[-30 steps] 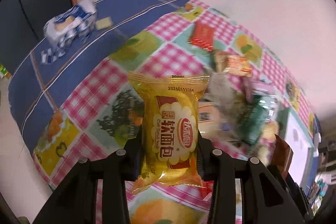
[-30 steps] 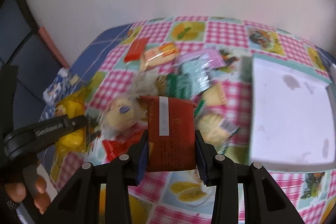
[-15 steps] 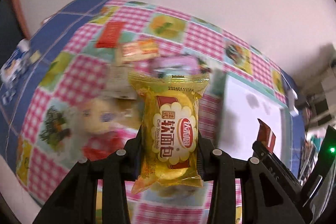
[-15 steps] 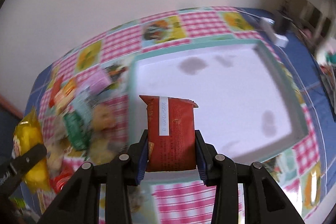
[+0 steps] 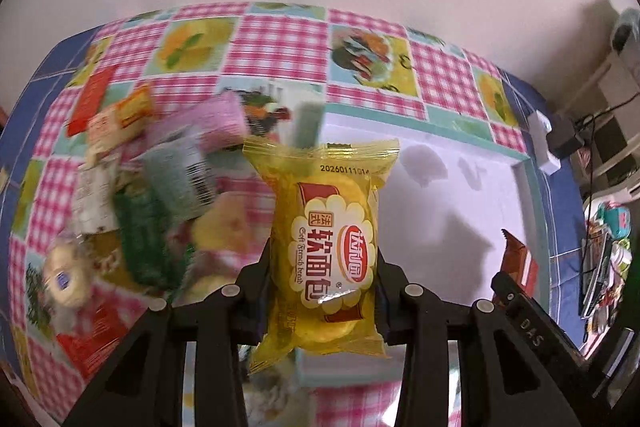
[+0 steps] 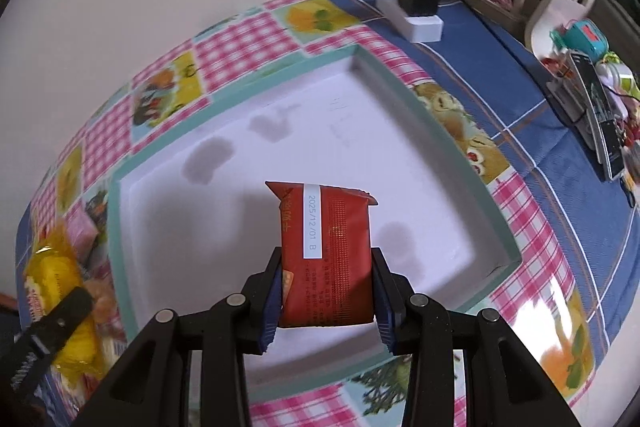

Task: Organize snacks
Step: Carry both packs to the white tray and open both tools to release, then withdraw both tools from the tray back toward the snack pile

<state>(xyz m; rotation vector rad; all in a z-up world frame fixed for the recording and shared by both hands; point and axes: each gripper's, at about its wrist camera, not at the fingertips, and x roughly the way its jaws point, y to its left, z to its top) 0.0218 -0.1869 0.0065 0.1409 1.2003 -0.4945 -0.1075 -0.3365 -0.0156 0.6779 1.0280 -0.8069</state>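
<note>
The left gripper [image 5: 322, 271] is clamping a yellow bread packet [image 5: 326, 251] upright above the near-left corner of a white tray [image 6: 456, 163], beside a blurred snack pile [image 5: 152, 187] lying on the checked cloth [image 5: 280, 27]. The right gripper [image 6: 326, 291] is gripping a red packet [image 6: 326, 251] over the tray's middle. A power strip [image 6: 412, 15] is sitting beyond the tray.

Both wrist views look steeply down along their fingers at the table — sharing the white tray [image 5: 460, 195] [image 6: 320, 131], close below.
</note>
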